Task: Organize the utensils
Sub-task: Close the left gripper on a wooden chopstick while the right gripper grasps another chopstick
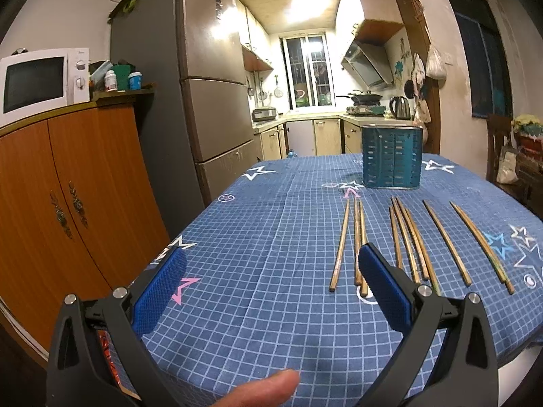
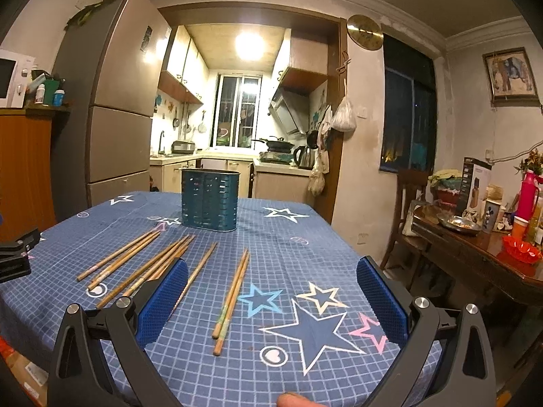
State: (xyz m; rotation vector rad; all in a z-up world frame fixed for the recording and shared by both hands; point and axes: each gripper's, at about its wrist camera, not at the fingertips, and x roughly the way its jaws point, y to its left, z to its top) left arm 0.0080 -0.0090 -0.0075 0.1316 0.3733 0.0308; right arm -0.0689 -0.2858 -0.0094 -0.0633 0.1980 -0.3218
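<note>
Several wooden chopsticks [image 1: 412, 240] lie in loose groups on the blue star-patterned tablecloth [image 1: 271, 230], pointing toward a teal slotted utensil holder [image 1: 392, 156] standing upright at the table's far side. My left gripper [image 1: 271, 264] hovers open over the cloth, left of the chopsticks, with its right pad just over the ends of the leftmost group. In the right wrist view the chopsticks [image 2: 234, 291] and holder [image 2: 209, 200] show again; my right gripper [image 2: 271, 278] is open above the table with a chopstick pair between its pads, below them. Both hold nothing.
A fridge [image 1: 203, 101] and an orange cabinet [image 1: 68, 196] with a microwave [image 1: 40, 78] stand left of the table. A cluttered wooden side table [image 2: 482, 251] and chair [image 2: 410, 196] stand to the right. The left gripper's black body [image 2: 17, 257] shows at the left edge. A fingertip [image 1: 268, 386] shows at the bottom.
</note>
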